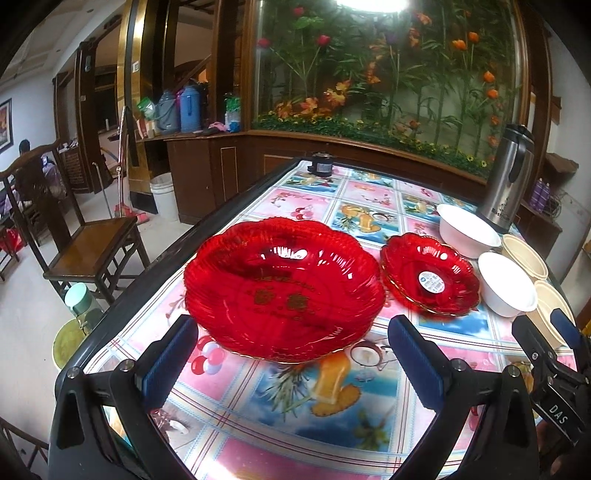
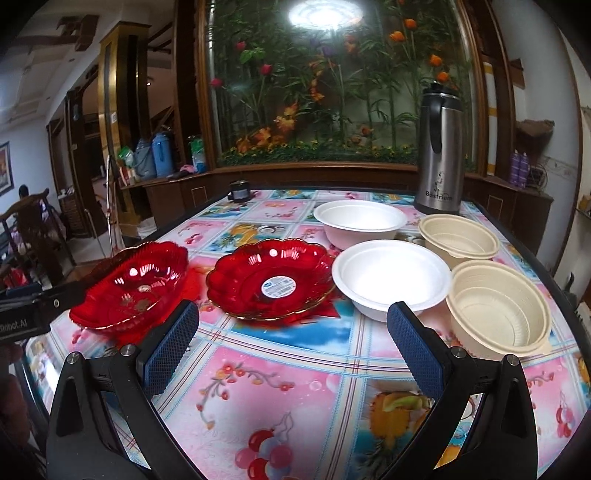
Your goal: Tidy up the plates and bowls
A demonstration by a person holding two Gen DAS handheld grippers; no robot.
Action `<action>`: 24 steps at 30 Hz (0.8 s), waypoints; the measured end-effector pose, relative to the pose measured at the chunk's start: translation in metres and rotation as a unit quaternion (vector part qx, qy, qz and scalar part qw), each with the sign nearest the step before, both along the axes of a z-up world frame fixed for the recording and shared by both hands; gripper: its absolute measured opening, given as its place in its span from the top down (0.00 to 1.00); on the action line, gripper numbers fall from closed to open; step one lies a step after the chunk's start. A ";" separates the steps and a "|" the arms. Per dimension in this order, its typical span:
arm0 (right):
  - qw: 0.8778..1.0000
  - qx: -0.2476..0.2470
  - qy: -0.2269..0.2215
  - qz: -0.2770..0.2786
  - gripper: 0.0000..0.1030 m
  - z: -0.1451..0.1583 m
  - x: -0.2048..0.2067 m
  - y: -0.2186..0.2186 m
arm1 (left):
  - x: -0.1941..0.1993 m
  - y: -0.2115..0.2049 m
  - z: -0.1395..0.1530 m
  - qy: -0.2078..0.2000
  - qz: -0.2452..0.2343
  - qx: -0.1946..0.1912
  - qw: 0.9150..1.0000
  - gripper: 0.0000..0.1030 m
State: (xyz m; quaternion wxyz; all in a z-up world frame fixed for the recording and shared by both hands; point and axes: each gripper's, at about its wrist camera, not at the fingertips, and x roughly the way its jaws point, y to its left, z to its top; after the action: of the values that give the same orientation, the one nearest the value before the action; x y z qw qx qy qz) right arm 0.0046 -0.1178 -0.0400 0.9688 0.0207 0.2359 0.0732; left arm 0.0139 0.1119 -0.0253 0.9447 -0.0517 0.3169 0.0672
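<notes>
Table w/ 2 red plates, 4 bowls, flask.

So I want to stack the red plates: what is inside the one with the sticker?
Inside the stickered red plate only a round white and blue label shows at its centre; no food or other dish. What the label covers cannot be seen.

Bright ceiling lamp glares white (reflected in glass); fisheye bends edges, corners vignetted black.
</notes>
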 end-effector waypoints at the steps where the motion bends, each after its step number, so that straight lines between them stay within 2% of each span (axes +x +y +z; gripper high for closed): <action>1: 1.000 -0.001 0.000 0.000 0.00 0.000 0.000 0.000 | 0.000 0.001 0.000 0.000 0.001 0.000 1.000 0.00; 24: 1.000 -0.010 0.009 0.014 0.00 0.000 0.000 0.003 | 0.000 0.006 -0.003 0.005 0.009 0.005 1.000 0.00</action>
State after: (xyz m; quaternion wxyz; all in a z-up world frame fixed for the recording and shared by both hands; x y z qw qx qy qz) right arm 0.0043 -0.1149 -0.0403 0.9658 0.0088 0.2453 0.0841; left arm 0.0135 0.1182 -0.0284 0.9426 -0.0495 0.3211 0.0773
